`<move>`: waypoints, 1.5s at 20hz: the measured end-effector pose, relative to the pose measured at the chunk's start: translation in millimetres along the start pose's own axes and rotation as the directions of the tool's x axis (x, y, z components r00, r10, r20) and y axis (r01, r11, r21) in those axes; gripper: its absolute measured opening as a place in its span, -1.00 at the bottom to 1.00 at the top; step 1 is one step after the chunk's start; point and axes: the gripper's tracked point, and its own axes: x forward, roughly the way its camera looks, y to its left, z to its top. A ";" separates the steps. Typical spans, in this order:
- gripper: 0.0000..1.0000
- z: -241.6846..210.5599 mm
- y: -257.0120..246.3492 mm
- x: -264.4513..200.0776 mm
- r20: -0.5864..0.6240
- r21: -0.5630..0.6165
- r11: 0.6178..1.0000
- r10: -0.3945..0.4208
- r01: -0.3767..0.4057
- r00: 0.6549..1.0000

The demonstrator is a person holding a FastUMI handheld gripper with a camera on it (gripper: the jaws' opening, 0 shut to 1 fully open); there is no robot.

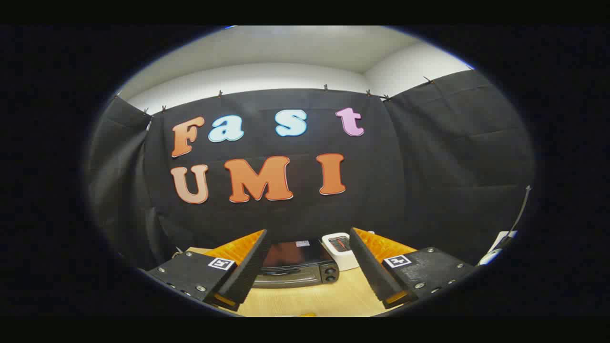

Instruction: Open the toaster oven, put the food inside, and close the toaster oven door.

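A: Where does the gripper (307, 238) stand?

B: It hangs above the wooden table (329, 300), with its fingers (245, 269) spread wide and nothing between them. The left finger runs up from about 7 o'clock and the right one from about 5 o'clock, both black with orange backs, both tips leaning toward 12 o'clock.

A: And the toaster oven?

B: The toaster oven (295, 264) sits on the table ahead of the fingers, seen in the gap between them, nearer the left finger. From the gap's middle it lies at about 6 o'clock. Its door (293, 254) is shut: the dark glass faces forward, with a pale handle across the lower front.

A: Any controls to see?

B: Two dark knobs (330, 274) sit at the oven's right end, one above the other, at about 3 o'clock from the handle.

A: Anything beside it?

B: A small white device (340, 247) stands just beside the oven at about 2 o'clock from it, close to the right finger's tip. Its top is dark with some red on it; what it is cannot be told.

A: And the food?

B: A sliver of something yellow (305, 315) shows at the near edge of the table, at 6 o'clock below the oven, well apart from it. Whether that is the food cannot be told
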 end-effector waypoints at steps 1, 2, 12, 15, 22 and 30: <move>0.96 -1.5 2.5 1.6 -0.004 -0.009 1.000 0.007 -0.007 1.000; 0.96 -3.2 7.3 4.6 -0.008 -0.017 1.000 0.015 -0.015 1.000; 0.96 -5.5 31.5 18.0 -0.029 -0.035 0.999 0.036 -0.037 0.999; 0.96 -4.5 33.6 18.2 -0.030 -0.039 0.998 0.038 -0.039 0.999; 0.96 -3.1 31.2 18.5 -0.032 -0.032 0.999 0.027 -0.028 0.999; 0.96 -5.0 32.7 20.2 -0.044 -0.023 0.999 0.030 -0.031 0.999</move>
